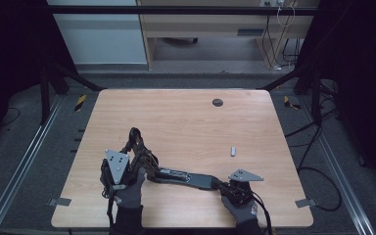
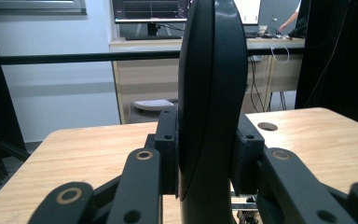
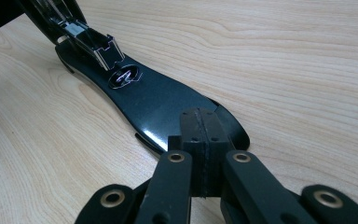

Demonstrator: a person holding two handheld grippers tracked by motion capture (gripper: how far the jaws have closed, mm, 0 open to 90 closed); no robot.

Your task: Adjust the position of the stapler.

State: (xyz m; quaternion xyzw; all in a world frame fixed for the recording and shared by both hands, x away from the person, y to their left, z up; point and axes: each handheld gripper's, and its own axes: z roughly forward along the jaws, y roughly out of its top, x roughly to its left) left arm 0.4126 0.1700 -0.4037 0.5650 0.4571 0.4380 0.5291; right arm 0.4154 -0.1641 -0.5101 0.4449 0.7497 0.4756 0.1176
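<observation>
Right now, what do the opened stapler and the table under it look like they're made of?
The stapler looks like glossy black plastic: its base shows soft reflections. The staple channel inside looks like bright metal, going by its silvery shine. The table looks like light wood or a wood-grain laminate with a matte finish; streaky grain lines show, but the pictures cannot tell solid wood from laminate.

The stapler's lifted top arm [image 2: 212, 93] blocks the middle of the left gripper view, its upper end cut off by the top edge. On the bench [image 1: 186, 117], a small grey object [image 1: 233, 151] is too small to identify.
</observation>
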